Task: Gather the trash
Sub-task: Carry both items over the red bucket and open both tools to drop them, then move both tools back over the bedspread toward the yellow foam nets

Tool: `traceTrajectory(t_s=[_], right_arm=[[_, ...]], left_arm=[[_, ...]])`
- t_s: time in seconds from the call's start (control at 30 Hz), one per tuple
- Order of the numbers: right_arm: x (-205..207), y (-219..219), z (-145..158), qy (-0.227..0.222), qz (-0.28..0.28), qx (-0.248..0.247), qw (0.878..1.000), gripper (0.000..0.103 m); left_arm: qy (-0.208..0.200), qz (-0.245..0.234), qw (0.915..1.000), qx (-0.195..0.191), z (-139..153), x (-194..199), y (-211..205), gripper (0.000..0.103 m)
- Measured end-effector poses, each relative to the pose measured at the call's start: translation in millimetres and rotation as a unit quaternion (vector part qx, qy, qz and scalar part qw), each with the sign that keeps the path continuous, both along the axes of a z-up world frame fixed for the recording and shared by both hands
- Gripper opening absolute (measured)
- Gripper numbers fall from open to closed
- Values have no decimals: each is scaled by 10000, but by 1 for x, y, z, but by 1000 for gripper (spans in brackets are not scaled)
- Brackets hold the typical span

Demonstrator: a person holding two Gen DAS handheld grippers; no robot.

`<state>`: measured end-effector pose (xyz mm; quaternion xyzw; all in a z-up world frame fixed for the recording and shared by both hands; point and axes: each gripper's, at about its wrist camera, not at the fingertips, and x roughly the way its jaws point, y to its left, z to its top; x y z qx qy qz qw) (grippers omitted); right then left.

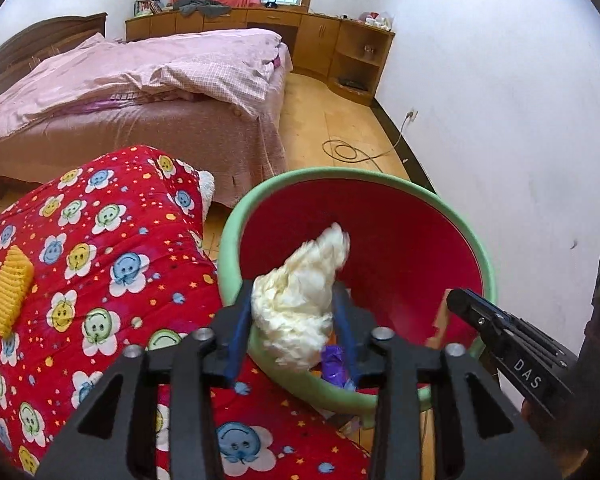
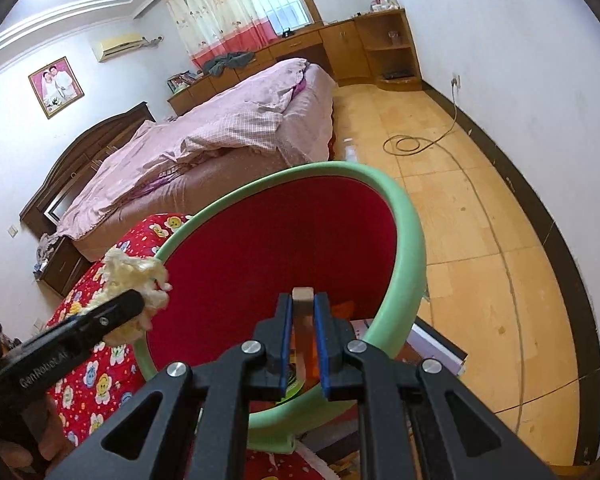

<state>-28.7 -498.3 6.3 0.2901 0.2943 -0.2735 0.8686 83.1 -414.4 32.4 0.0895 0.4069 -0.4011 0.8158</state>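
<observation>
While the left gripper pinches a crumpled cream tissue wad over the near rim of the green-rimmed red bin, the right gripper clamps a flat brown strip above that bin's opening, beside a red smiley-flower quilt

Red bin, green rim; cream tissue.

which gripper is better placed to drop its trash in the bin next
Left. The left gripper holds the tissue wad over the bin opening. The right gripper grips the bin's near rim, seemingly steadying it.
</observation>
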Motion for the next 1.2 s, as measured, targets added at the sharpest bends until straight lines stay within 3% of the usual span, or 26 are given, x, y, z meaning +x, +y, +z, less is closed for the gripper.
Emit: traceTrajectory(t_s=[0.13,0.33,0.77,1.2], right_arm=[[-4,-2,3,-71,8,44,10000,21],[-13,7,9,-187,65,18,9998,40],[-25,40,28,-400,274,-31,9988,82],[-11,94,39,-446,685,-83,9966,88]], left_arm=[[18,26,10000,-50,1,1,-1,50],[87,108,9999,-95,3,-1,6,50],[140,621,9976,-287,18,-5,66,50],[143,1269,9914,-287,19,-1,145,50]])
